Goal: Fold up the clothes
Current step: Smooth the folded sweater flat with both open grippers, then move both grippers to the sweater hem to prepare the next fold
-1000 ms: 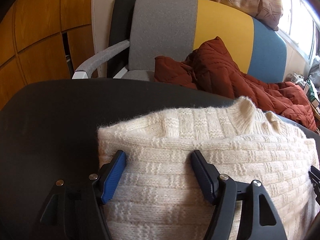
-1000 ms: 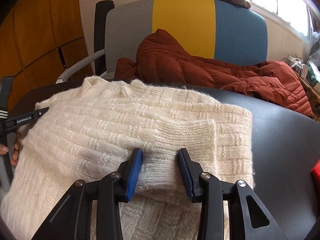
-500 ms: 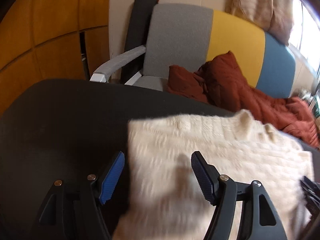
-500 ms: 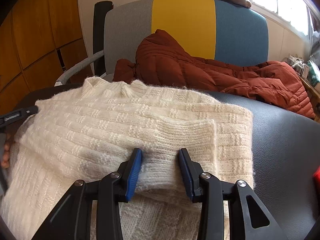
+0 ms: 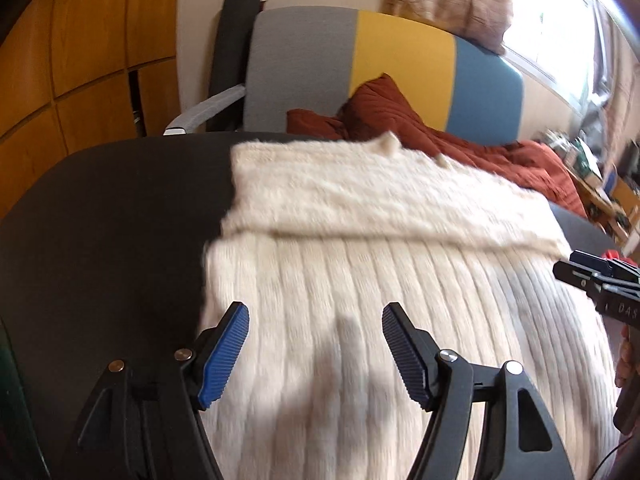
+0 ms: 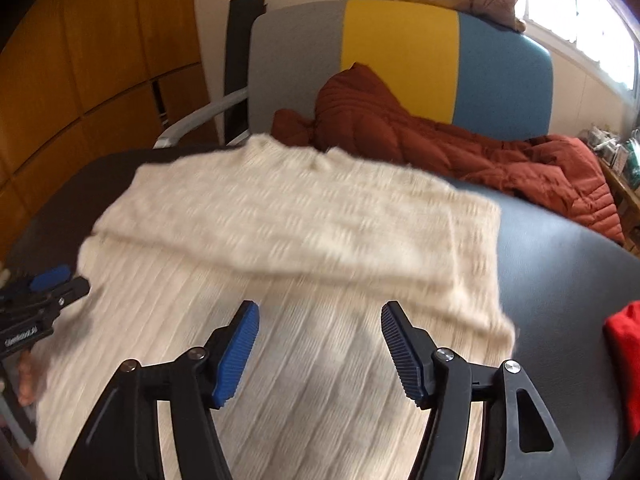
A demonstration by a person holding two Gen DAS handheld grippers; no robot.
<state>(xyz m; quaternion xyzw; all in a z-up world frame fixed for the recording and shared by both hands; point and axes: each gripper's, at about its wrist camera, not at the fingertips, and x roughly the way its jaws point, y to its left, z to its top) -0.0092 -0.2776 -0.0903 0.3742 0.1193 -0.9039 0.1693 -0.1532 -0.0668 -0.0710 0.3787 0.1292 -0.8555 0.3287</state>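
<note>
Both grippers have backed off the cream knitted sweater (image 6: pixel 288 240) on the dark round table (image 6: pixel 560 264); left gripper (image 5: pixel 316 354) spread, right gripper (image 6: pixel 320 350) opening, both empty. Next: regrasp the near hem.

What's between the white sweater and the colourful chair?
A rust-red puffy jacket lies on the chair seat, just behind the sweater. The right wrist view shows it best.

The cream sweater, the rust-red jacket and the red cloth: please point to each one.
cream sweater (image 6: pixel 304 216): right wrist view, folded top layer.
rust-red jacket (image 6: pixel 400 128): right wrist view, quilted bulk on the chair.
red cloth (image 6: pixel 626 356): right wrist view, visible edge.
</note>
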